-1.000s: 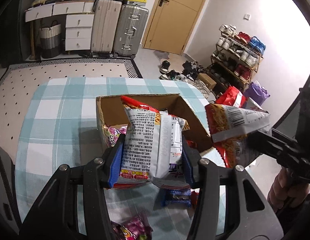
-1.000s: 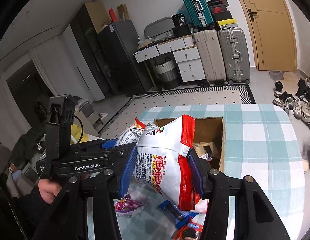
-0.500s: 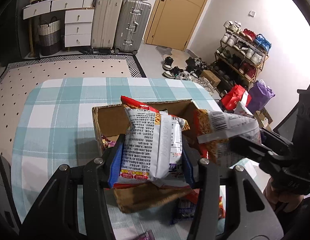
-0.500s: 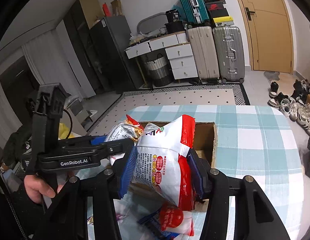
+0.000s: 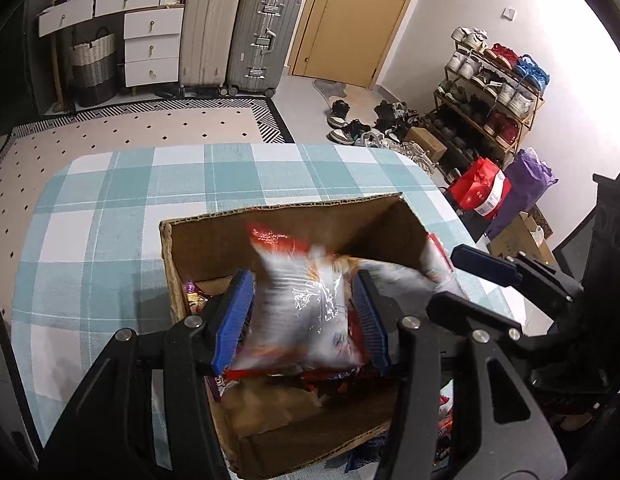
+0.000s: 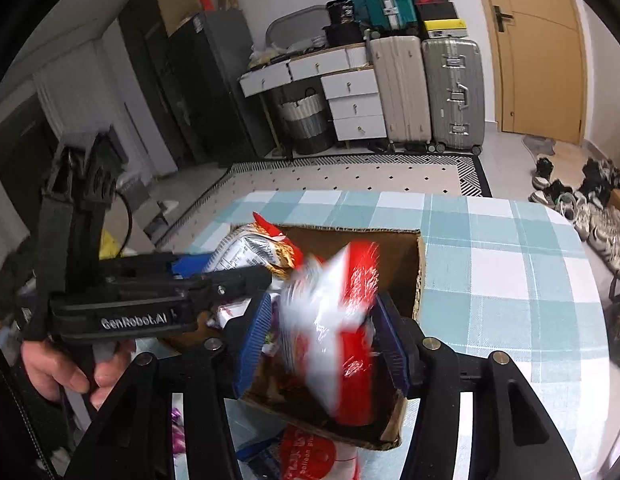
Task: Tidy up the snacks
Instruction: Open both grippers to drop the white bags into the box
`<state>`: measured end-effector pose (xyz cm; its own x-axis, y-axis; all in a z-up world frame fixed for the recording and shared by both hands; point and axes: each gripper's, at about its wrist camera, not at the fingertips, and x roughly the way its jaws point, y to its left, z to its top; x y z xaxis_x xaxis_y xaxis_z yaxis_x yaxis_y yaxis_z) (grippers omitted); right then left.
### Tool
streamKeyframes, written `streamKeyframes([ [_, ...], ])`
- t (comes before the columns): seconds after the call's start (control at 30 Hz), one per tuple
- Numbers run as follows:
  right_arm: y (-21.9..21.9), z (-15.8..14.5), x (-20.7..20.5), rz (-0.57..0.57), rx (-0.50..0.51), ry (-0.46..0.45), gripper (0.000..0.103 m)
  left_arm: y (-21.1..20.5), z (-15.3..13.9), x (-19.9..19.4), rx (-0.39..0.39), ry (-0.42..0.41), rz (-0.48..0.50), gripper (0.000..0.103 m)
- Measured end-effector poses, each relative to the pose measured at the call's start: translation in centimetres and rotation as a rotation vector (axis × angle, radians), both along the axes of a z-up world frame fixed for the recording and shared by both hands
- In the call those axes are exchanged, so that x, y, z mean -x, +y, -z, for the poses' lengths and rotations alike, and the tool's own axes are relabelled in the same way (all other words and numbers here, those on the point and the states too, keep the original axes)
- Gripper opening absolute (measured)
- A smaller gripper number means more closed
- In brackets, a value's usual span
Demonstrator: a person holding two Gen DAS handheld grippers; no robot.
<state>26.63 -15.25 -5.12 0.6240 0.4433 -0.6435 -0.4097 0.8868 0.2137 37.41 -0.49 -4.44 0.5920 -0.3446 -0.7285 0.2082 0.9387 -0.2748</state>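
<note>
An open cardboard box [image 5: 293, 216] stands on the checked tablecloth, also in the right wrist view [image 6: 418, 268]. My left gripper [image 5: 301, 316] is over the box with a blurred white and red snack bag [image 5: 305, 304] between its blue pads; whether it still grips is unclear. My right gripper [image 6: 322, 340] is over the box too, with a blurred red and white snack bag [image 6: 338, 332] between its pads. Each gripper shows in the other's view: the right one [image 5: 490, 276], the left one [image 6: 189, 280]. Other snacks lie in the box.
Loose snack packets lie on the table near the box's front [image 6: 310, 452]. The checked tablecloth [image 5: 109, 208] spreads left and behind the box. Suitcases [image 5: 261, 40], drawers and a shoe rack [image 5: 490, 92] stand beyond the table.
Both grippers have moved forward and down over the box. Both snack bags are now motion-blurred between the pads and sit lower in the box.
</note>
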Motion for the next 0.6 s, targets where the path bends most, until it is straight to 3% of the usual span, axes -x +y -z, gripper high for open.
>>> streamKeyframes([
  [0.1,-0.7,0.1,0.1,0.002,-0.029,-0.001,0.067,0.1,-0.5,0.6,-0.011,-0.026,0.001,0.069],
  [0.6,-2.7,-3.7,6.2,0.021,-0.070,-0.076,0.077,0.7,-3.0,6.2,0.000,-0.045,-0.029,0.071],
])
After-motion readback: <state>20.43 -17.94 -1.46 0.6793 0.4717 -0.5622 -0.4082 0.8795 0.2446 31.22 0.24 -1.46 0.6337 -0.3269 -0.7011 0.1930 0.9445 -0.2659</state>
